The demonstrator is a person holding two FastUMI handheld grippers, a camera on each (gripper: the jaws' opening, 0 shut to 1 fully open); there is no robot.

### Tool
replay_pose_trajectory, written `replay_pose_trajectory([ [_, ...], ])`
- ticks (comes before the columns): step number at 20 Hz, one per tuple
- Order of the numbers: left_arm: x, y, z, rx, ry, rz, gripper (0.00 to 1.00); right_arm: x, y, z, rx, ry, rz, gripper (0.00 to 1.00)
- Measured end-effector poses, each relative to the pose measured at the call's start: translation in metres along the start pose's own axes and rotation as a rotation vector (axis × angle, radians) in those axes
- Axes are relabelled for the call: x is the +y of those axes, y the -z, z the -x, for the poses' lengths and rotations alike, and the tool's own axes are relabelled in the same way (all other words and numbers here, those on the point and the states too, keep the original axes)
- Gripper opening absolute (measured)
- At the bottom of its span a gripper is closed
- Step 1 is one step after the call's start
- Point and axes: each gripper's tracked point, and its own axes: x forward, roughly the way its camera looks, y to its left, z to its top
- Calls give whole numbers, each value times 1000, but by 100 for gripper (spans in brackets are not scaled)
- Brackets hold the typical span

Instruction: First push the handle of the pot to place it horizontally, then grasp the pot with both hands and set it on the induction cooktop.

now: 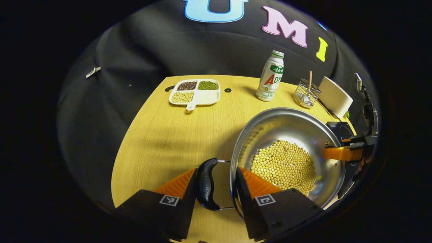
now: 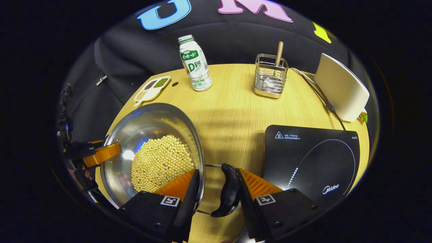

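Observation:
A steel pot (image 1: 270,128) holding soybeans (image 1: 285,165) is near the table's right side, with a black handle at each end. My left gripper (image 1: 216,170) clamps the near black handle (image 1: 206,184) and the rim, one finger outside the handle and one inside the pot. My right gripper (image 2: 216,171) holds the opposite handle (image 2: 229,194) the same way, and its orange finger (image 1: 341,153) is at the far rim in the left gripper view. The black induction cooktop (image 2: 314,158) lies just right of the pot (image 2: 152,121). I cannot tell whether the pot touches the table.
A white drink bottle (image 2: 195,64) and a wire utensil holder (image 2: 270,76) stand at the back of the wooden table (image 2: 233,114). A white divided dish of beans (image 1: 195,91) sits far left. A white slab (image 2: 341,87) with a cable leans behind the cooktop.

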Motion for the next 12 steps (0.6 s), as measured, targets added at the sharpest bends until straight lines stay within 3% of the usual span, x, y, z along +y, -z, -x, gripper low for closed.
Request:
replay_pose_trajectory([
  [1,0,0,0,0,-2,3,66,0,0,0,3,-2,-12,60],
  [3,-1,0,1,6,-5,1,65,0,0,2,-5,-2,-14,63],
  [6,-1,-1,3,-1,-4,7,61,-1,-3,2,-24,-1,-14,51],
  [12,-8,-5,32,-16,-31,18,55,2,-2,22,-20,-14,-15,51],
])
